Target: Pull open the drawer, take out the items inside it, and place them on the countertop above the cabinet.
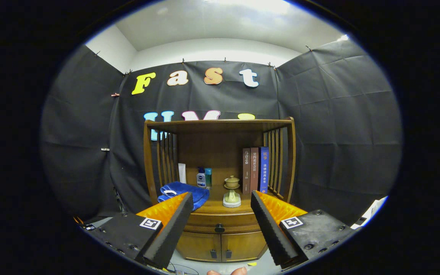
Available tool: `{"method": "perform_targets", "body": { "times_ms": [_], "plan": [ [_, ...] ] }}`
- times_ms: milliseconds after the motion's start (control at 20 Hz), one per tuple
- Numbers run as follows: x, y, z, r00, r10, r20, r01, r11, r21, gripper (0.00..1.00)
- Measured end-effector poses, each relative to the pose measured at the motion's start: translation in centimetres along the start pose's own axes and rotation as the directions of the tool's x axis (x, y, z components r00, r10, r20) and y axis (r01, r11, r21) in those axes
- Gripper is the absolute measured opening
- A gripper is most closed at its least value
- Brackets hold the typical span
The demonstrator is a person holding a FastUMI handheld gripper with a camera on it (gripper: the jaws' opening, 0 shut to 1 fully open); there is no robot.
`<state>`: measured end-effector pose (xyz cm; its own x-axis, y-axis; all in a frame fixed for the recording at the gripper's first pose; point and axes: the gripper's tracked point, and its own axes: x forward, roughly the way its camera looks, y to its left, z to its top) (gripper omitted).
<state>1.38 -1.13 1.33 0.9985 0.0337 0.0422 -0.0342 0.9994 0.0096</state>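
3 books point(254, 170) beyond gripper point(220, 194), fingers apart on nothing: Chinese chars on spines, too small to read. Square code tags point(150, 223) on finger bases.

The drawer point(220, 221) is closed, so whatever lies inside is hidden. The gripper point(222, 200) has its fingers point(172, 225) spread wide, and they cover the drawer front's two ends and the cabinet's point(220, 246) outer edges. The left finger also hides part of the blue towel point(183, 190) on the countertop point(216, 207). The small bottles point(204, 178) by the back panel are too small to identify.
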Motion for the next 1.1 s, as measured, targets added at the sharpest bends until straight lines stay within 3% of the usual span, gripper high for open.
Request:
{"method": "perform_targets", "body": {
  "times_ms": [1100],
  "plan": [
    [0.1, 1.0, -1.7, 0.999, 0.03, -0.035, -0.03, 1.0, -0.008, 0.98]
  ]
}}
